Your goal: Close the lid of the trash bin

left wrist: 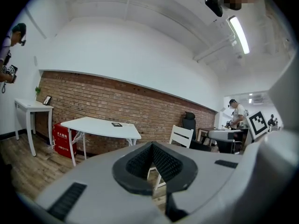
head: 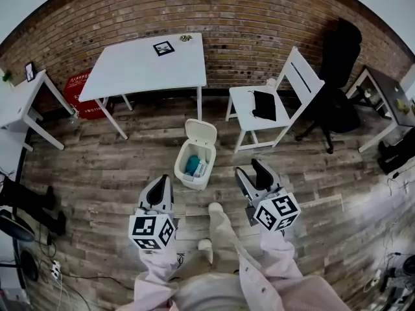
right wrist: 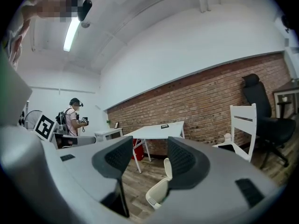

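A small white trash bin [head: 193, 167] stands on the wooden floor, and its lid [head: 200, 130] is swung up and back. Blue and white rubbish lies inside. My left gripper [head: 161, 186] hovers near the bin's front left with its jaws together and nothing in them. In the left gripper view, the left gripper [left wrist: 151, 164] shows its pads meeting, and the bin is hidden. My right gripper [head: 252, 172] hangs to the right of the bin, open and empty. In the right gripper view, the bin [right wrist: 157, 196] and its raised lid [right wrist: 167, 168] show between the spread jaws of the right gripper [right wrist: 145, 161].
A white table [head: 149, 67] stands behind the bin and a white chair [head: 272, 102] at its back right. A black office chair [head: 337, 76] and a red crate [head: 84, 92] stand by the brick wall. My shoe [head: 214, 208] is just in front of the bin. Another person [right wrist: 74, 118] stands far off.
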`<state>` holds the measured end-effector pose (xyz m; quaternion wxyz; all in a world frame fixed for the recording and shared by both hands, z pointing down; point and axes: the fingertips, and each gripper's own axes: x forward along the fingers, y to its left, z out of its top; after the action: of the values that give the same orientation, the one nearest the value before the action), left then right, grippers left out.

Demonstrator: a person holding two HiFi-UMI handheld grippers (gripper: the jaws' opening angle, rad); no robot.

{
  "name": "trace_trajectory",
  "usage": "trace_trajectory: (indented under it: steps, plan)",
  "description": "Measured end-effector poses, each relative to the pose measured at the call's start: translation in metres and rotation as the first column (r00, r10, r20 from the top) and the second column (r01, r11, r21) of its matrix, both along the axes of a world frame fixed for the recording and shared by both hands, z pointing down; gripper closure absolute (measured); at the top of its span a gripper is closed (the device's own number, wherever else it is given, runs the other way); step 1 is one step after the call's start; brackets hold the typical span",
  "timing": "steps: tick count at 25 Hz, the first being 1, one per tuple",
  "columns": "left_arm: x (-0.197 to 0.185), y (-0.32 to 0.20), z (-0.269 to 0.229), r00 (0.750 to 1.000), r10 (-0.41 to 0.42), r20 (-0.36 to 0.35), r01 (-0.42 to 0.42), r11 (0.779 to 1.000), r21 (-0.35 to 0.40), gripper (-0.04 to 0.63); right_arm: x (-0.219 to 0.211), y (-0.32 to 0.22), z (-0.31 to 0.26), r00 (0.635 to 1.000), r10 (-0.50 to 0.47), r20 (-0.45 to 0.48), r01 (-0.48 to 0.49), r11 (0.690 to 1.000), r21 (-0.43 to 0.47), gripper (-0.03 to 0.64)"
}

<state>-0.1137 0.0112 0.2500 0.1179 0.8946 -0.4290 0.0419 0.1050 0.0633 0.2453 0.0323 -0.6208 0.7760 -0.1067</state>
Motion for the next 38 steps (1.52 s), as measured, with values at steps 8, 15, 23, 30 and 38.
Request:
trace_trajectory:
  steps: [8,15,23,30,38]
  plan:
    - [0.010,-0.068,0.013,0.999,-0.053,0.008,0.054,0.998,-0.042,0.601,0.021,-0.082,0.017,0.999,-0.036,0.010,0.036,0.998,-0.047,0.400]
    - [0.028,-0.121,0.025,0.995,-0.101,-0.027,0.097,0.989,-0.110,0.601,0.036,-0.148,0.037,0.995,-0.094,0.018,0.095,0.989,-0.114,0.400]
    - [0.041,-0.165,0.042,0.986,-0.162,-0.025,0.156,0.974,-0.163,0.601,0.045,-0.209,0.056,0.986,-0.165,0.022,0.166,0.972,-0.169,0.400]
    - [0.050,-0.197,0.058,0.978,-0.207,-0.017,0.200,0.959,-0.199,0.601,0.050,-0.254,0.080,0.972,-0.232,0.022,0.231,0.948,-0.219,0.400]
    - [0.056,-0.230,0.088,0.973,-0.230,0.001,0.223,0.939,-0.262,0.601,0.048,-0.303,0.132,0.952,-0.306,0.006,0.294,0.906,-0.305,0.400]
